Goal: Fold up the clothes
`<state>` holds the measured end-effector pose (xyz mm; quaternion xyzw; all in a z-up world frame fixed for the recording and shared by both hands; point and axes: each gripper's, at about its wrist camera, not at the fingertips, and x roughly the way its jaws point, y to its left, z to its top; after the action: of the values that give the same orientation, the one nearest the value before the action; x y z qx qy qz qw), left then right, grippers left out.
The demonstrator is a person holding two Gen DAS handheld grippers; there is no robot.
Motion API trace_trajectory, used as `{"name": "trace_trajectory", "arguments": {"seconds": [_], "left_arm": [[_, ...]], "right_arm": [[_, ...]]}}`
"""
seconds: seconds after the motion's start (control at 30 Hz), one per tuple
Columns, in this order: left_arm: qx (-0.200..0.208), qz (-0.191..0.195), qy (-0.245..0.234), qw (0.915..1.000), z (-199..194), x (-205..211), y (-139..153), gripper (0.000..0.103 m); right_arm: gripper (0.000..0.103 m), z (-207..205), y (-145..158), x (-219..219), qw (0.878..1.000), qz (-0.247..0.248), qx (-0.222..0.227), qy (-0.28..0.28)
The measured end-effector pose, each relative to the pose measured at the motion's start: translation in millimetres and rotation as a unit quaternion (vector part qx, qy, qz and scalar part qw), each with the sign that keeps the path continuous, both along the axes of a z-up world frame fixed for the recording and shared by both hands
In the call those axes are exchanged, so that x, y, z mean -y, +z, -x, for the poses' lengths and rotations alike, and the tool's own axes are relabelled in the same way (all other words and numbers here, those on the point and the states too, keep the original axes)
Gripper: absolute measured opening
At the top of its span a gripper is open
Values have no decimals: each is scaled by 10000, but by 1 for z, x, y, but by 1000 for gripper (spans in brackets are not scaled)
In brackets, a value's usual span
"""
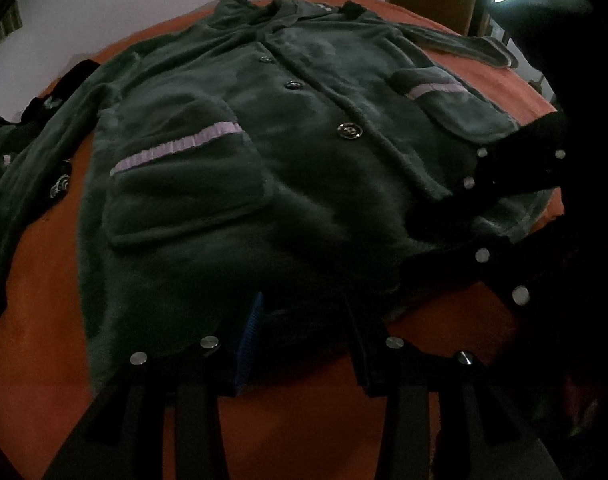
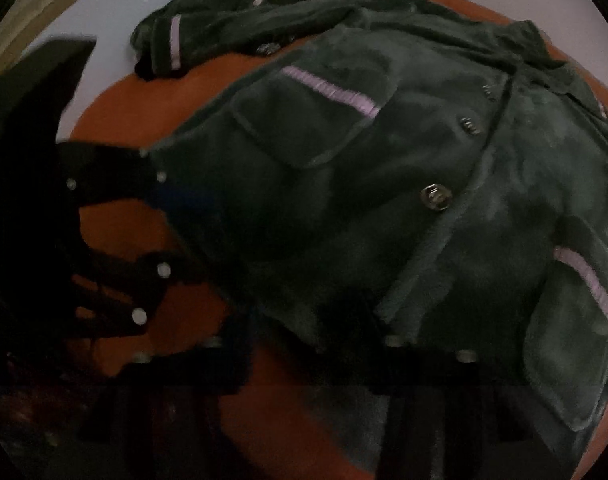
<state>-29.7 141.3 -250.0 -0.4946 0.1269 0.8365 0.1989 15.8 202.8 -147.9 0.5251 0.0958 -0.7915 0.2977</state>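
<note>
Jacket (image 1: 304, 184) hem between both tools' spread fingers, on orange sheet (image 1: 40, 280).

Left gripper (image 1: 304, 344) sat at 6 o'clock, fingers spread wide apart. Right gripper (image 1: 499, 204) reached in from 3 o'clock, fingers likewise parted; grip unclear.

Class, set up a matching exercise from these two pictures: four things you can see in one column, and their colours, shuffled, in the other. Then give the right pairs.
Things:
1. jacket
2. bed cover
3. pocket stripe
4. pad on left tool finger

Colours:
A. orange
B. blue
C. dark green
D. pale purple

Pairs: 1-C, 2-A, 3-D, 4-B
</note>
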Motion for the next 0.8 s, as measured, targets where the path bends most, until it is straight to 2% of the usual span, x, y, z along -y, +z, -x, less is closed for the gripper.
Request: {"name": "trace_trajectory", "arguments": {"seconds": [0.03,0.1,0.17,0.4,0.57,0.67,0.73,0.8], "left_arm": [[0,18,9,10000,1,1,-1,42],[12,15,51,10000,2,5,-1,42],[7,13,98,10000,2,9,-1,42],[-198,27,349,9992,-6,26,5,46],[-253,237,227,9991,-16,32,6,46],[-252,352,305,9986,-17,39,2,47],[-230,311,438,9983,-16,47,2,48],[-232,255,559,9978,-15,55,4,49]], "right_arm": [[14,-1,-1,1,10000,-24,-20,10],[9,-5,0,-1,10000,-4,-84,39],[0,-7,1,-5,10000,68,-62,32],[0,-15,6,-20,9995,321,16,7],[0,-21,10,-31,9987,501,71,-11],[17,-19,10,-22,9992,352,52,205],[36,-17,6,-14,9988,185,4,446],[41,-16,0,-8,9977,50,-29,675]]}}
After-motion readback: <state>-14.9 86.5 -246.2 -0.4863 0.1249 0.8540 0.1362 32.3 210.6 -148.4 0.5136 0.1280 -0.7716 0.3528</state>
